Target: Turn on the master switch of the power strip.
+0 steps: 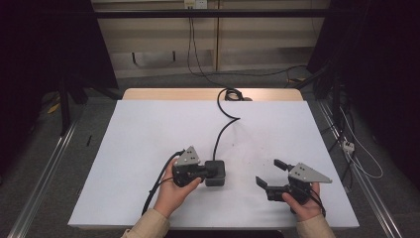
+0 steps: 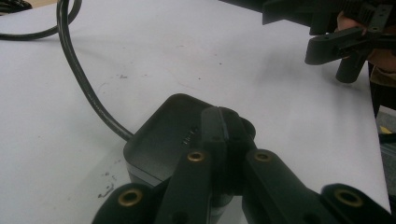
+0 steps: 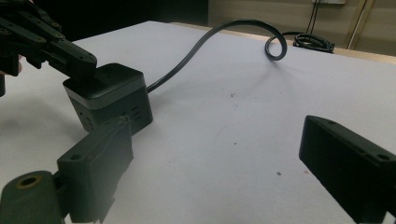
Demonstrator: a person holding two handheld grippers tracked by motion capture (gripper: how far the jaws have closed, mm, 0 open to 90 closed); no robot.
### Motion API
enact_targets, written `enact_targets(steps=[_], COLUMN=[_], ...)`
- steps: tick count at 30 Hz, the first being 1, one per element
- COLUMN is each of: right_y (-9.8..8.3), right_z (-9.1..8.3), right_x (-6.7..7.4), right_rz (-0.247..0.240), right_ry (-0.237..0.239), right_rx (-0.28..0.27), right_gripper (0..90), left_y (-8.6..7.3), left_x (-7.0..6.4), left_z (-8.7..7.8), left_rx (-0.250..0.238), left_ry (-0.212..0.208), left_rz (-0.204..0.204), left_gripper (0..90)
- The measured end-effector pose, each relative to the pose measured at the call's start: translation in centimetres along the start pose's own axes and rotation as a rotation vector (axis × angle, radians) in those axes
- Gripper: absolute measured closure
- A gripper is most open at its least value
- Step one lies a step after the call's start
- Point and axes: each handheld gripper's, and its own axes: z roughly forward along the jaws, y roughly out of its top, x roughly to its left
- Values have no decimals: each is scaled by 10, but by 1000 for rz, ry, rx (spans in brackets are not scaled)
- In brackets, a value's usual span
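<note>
A black cube-shaped power box sits on the white board, with a thick black cable running from it to the far edge. My left gripper is shut, and its joined tips rest on the box's top. To the right, my right gripper is open and points left toward the box, well apart from it. In the right gripper view the box lies ahead on the left beyond my spread jaws, with the left gripper on top of it.
The cable loops near the back and ends in a coil on the wooden table edge. A white power strip and loose wires lie on the floor to the right. Metal rails flank the table.
</note>
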Motion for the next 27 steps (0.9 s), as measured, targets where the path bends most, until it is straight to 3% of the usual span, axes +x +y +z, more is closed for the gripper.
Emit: enact_targets(steps=[20, 24, 27], right_y=[1, 1, 1], right_z=[1, 2, 2], right_x=[0, 1, 1], right_rz=[-5, -6, -7], right_ry=[2, 5, 6], right_rx=[-1, 3, 3], right_gripper=[95, 95, 96], left_y=[-1, 1, 0], left_x=[1, -3, -2], left_z=[-1, 0, -1], left_rx=[-16, -5, -11], left_ry=[-4, 17, 9], left_rz=[-34, -1, -24], left_gripper=[900, 900, 900])
